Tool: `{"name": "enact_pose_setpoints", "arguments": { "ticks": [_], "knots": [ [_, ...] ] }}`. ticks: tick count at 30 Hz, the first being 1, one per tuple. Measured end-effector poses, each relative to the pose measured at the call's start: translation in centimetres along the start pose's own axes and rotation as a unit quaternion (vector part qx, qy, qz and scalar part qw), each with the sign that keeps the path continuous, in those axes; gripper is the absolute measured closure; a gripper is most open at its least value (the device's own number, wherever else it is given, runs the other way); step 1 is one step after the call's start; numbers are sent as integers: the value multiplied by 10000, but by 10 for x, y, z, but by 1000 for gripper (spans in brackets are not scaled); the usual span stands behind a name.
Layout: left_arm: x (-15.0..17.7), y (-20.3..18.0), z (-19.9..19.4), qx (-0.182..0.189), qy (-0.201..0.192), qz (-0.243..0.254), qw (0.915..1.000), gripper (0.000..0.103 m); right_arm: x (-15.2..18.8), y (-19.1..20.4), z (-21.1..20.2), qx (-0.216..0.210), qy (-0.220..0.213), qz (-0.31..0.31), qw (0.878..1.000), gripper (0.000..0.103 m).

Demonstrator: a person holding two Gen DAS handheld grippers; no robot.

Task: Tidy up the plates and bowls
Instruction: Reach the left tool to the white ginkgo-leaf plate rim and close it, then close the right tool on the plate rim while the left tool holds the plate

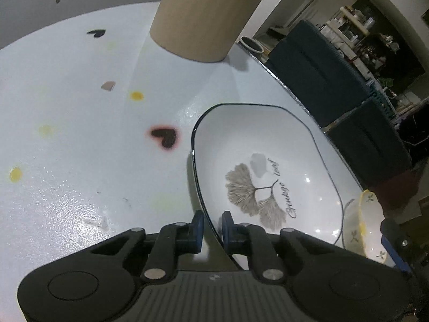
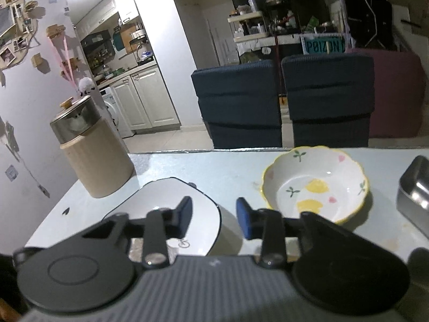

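Your left tool (image 1: 213,230) clamped on the near rim of the white black-edged ginkgo plate (image 1: 268,171), bare pale desk (image 1: 80,139) to its left, your right tool (image 2: 214,217) apart, empty, yellow-rimmed scalloped floral bowl (image 2: 316,185) just ahead-right.

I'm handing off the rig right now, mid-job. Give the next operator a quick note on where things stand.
Left gripper: jaws narrow, astride the near rim of the ginkgo plate; firm grip not confirmed.
Right gripper: open, over that plate's other edge, holding nothing.
Things: the plate and the flowered bowl sit side by side on the table, apart, both empty.
Done: nothing stacked yet.
Left: secure the plate, then probably stack or group it with the bowl.
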State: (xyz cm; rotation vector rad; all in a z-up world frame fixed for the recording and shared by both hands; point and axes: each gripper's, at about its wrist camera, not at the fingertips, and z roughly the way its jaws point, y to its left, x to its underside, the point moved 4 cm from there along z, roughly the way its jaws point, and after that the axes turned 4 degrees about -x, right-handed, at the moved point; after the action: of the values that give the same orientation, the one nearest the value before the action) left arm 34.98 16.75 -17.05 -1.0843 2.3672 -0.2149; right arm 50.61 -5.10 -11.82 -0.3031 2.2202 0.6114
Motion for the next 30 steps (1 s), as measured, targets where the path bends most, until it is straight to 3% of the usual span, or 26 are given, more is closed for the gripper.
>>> {"name": "enact_pose_setpoints", "arguments": {
  "ticks": [10, 13, 23, 30],
  "knots": [
    [-9, -2, 2, -7, -138, 778, 9969, 85, -4, -9, 16, 28, 134, 107, 9998, 71],
    [-16, 5, 3, 30, -129, 760, 9970, 85, -1, -10, 19, 72, 210, 143, 9997, 72],
    [-45, 30, 2, -390, -646, 1034, 9918, 84, 6, 3, 34, 4, 418, -20, 9991, 72],
    [-56, 36, 6, -259, -650, 1168, 9907, 84, 15, 28, 54, -241, 725, -346, 9965, 71]
  ]
}}
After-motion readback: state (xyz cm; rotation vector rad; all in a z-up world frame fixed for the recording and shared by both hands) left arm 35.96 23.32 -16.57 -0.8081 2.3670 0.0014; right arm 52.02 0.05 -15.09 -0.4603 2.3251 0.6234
